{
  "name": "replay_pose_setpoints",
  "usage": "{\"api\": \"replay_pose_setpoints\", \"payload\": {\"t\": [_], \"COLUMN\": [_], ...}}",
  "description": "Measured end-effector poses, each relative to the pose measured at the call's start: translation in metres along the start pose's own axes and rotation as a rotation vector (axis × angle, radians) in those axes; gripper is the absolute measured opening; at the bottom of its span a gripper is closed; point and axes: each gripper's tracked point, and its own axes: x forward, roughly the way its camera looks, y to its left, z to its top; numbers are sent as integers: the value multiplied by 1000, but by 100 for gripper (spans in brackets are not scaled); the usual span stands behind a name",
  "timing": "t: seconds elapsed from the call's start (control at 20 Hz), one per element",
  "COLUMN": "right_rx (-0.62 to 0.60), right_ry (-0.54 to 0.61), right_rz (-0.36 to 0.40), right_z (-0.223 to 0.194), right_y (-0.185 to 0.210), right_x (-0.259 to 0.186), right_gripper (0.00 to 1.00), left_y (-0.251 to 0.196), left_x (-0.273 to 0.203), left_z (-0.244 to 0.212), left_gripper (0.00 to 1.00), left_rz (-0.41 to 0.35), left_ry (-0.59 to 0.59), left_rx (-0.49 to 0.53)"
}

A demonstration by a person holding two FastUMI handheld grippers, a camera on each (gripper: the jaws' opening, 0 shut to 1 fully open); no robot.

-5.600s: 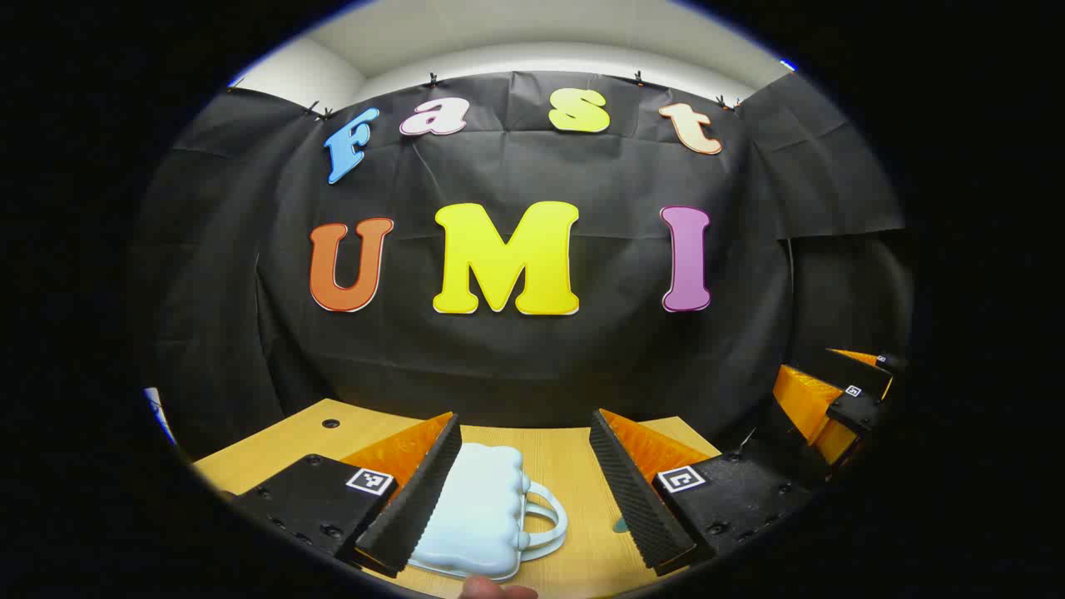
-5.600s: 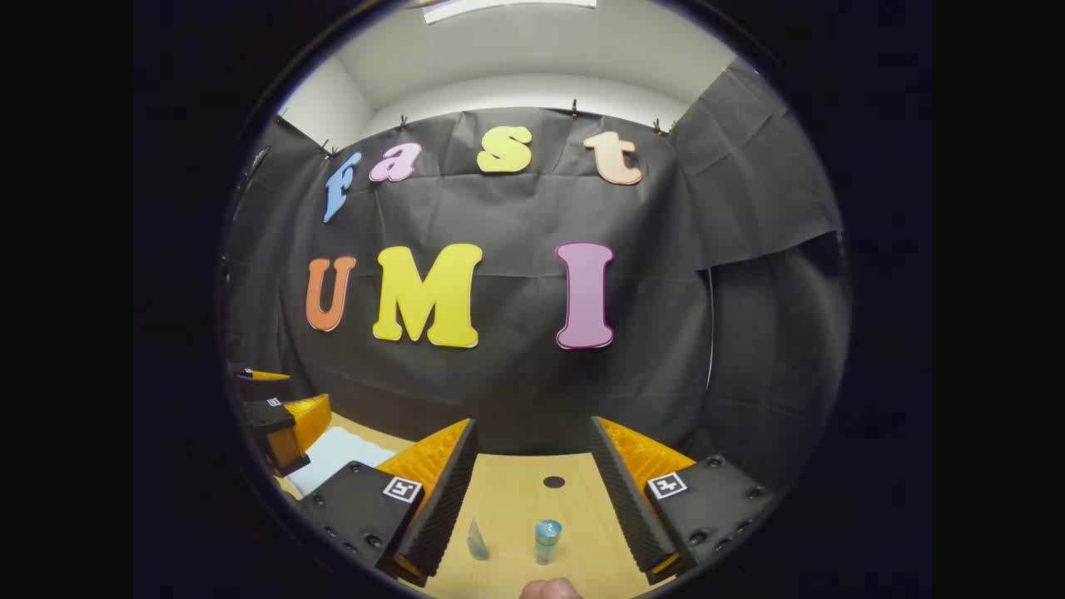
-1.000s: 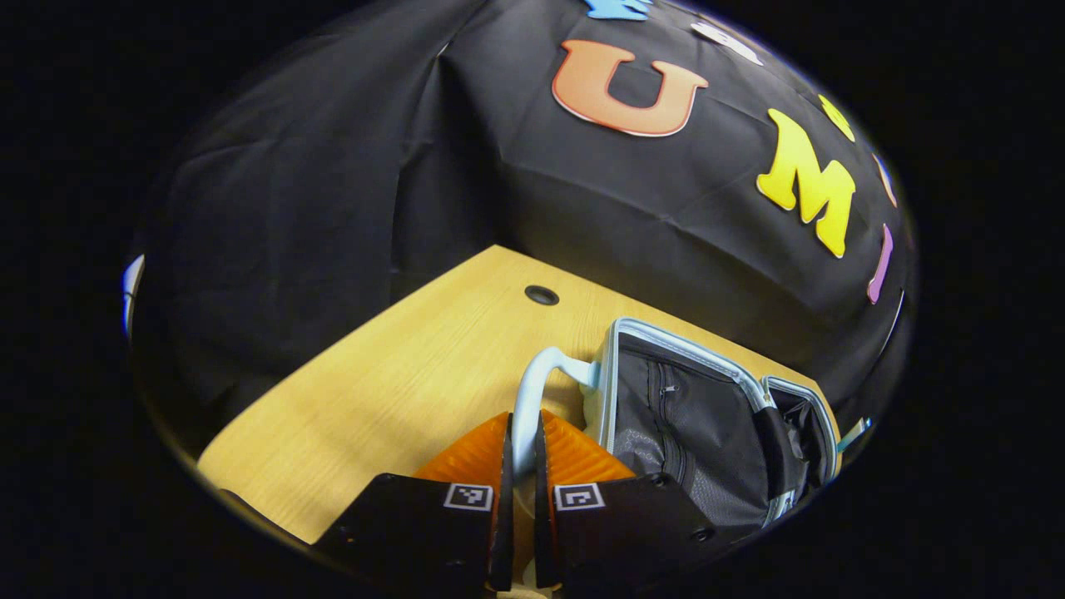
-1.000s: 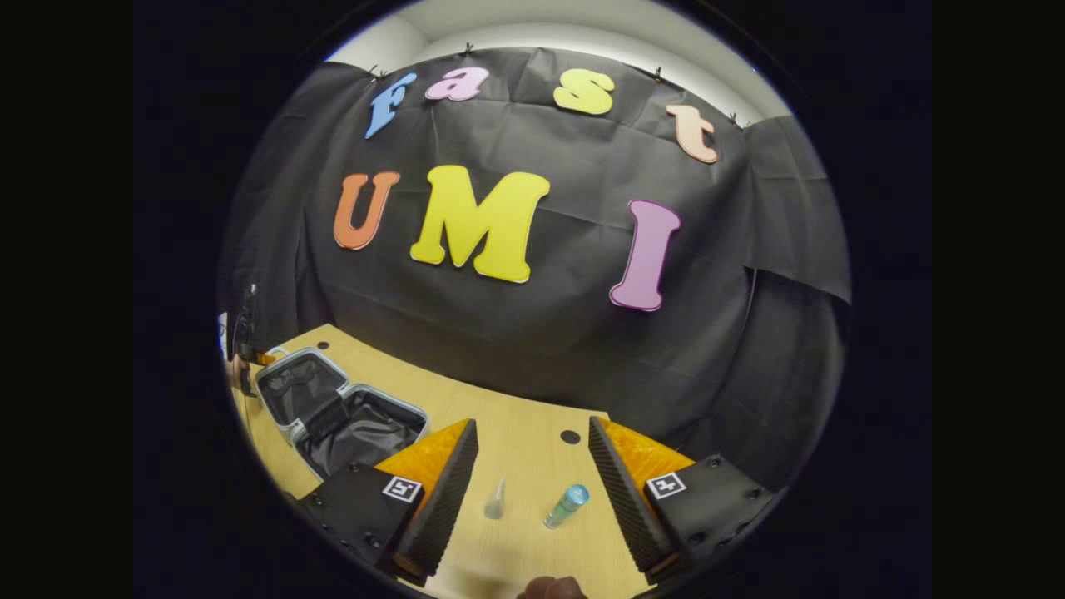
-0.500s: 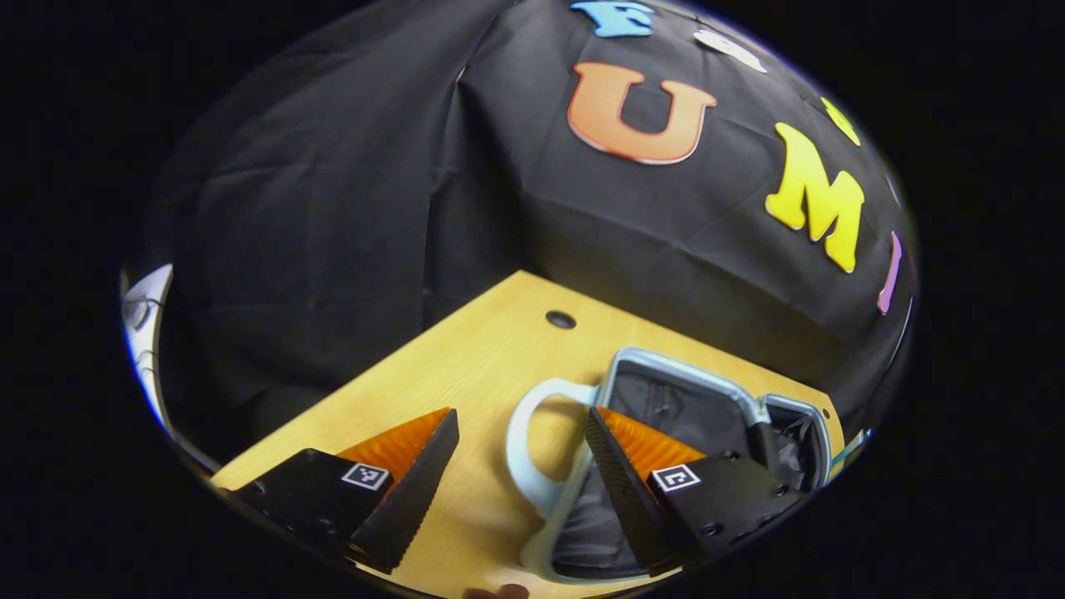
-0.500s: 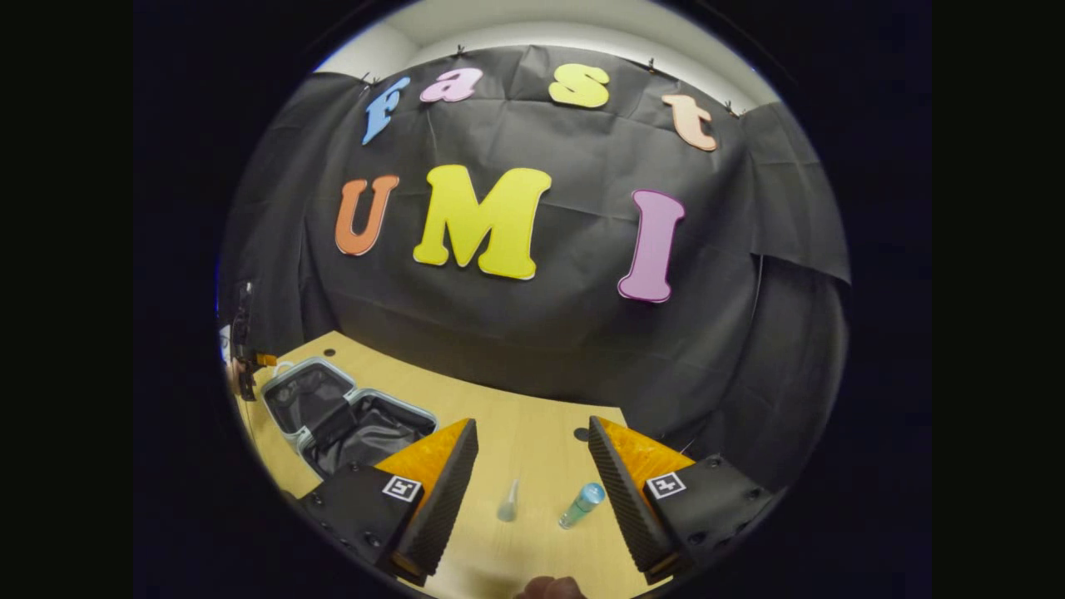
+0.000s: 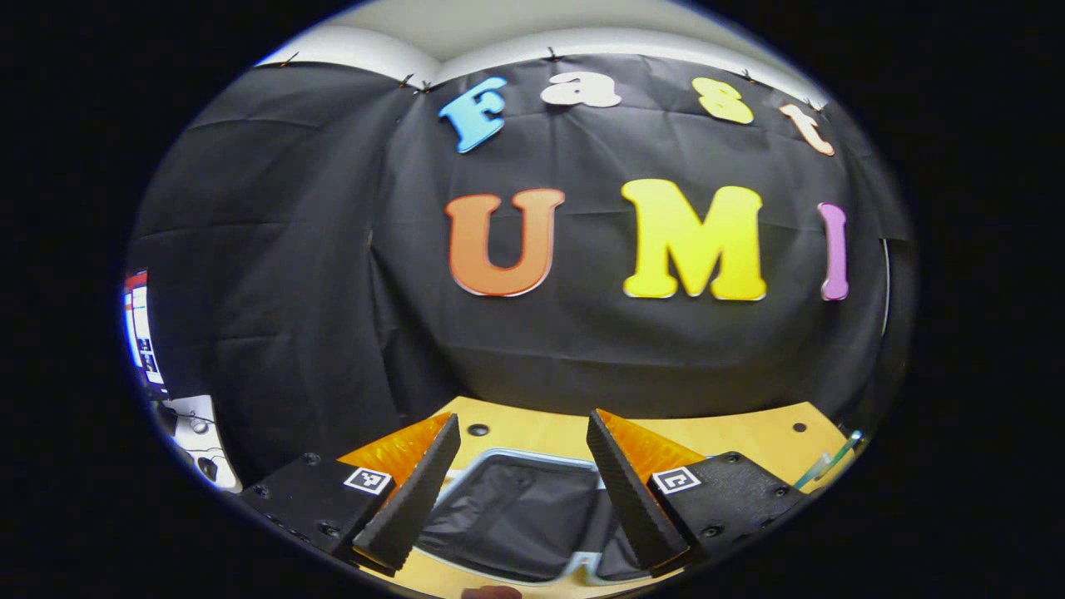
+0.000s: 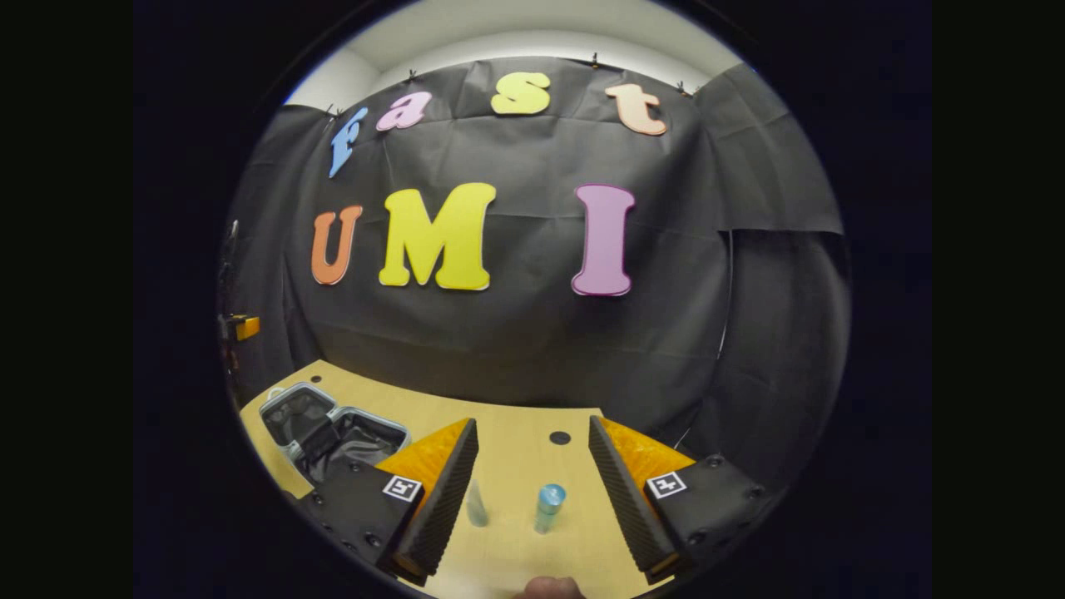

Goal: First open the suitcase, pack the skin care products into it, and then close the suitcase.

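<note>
One step of three is looking done: the pale-blue hard-shell suitcase point(image 8: 333, 433) is lying open, while I'm holding my left tongs point(image 7: 522, 491) and right tongs point(image 8: 532, 491) spread and empty, with the blue-capped bottle point(image 8: 547, 506) and small clear bottle point(image 8: 476, 504) standing unpacked on the wooden surface point(image 8: 516, 453).

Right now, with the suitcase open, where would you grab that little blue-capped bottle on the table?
Probably around the bottle's body, below the cap, coming from the near side where the right gripper already faces it. The bottle stands upright between the open fingers, so they could close on its two sides; the tube stands apart to its left.
</note>
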Motion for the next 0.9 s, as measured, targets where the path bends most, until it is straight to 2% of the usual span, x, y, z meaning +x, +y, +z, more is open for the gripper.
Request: {"api": "replay_pose_setpoints", "payload": {"t": [0.05, 0.1, 0.15, 0.3, 0.45, 0.6, 0.75, 0.9], "right_rx": [4, 10, 9, -5, -24, -42, -62, -44], "right_ry": [-8, -8, 0, 18, 25, 49, 86, 116], "right_rz": [-13, -21, -23, -29, -36, -39, -54, -77], "right_z": [-1, -5, -11, -24, -30, -40, -54, -67], "right_y": [-12, -23, -32, -53, -69, -84, -103, -118], "right_x": [-2, -3, -3, -5, -10, -19, -26, -30], "right_gripper": [79, 79, 80, 79, 79, 79, 79, 79], "left_y": [-27, -57, -85, -173, -239, -293, -335, -366], "left_x": [-8, -13, -20, -48, -66, -86, -101, -106], "left_z": [1, -4, -9, -29, -61, -107, -142, -171], "left_gripper": [98, 93, 98, 98, 98, 98, 97, 96], "left_rz": [-19, -56, -89, -214, -310, -397, -451, -493], "left_ry": [0, 8, 16, 25, 73, 150, 209, 246], "left_rx": [-21, -29, -26, 14, 70, 121, 178, 188]}}
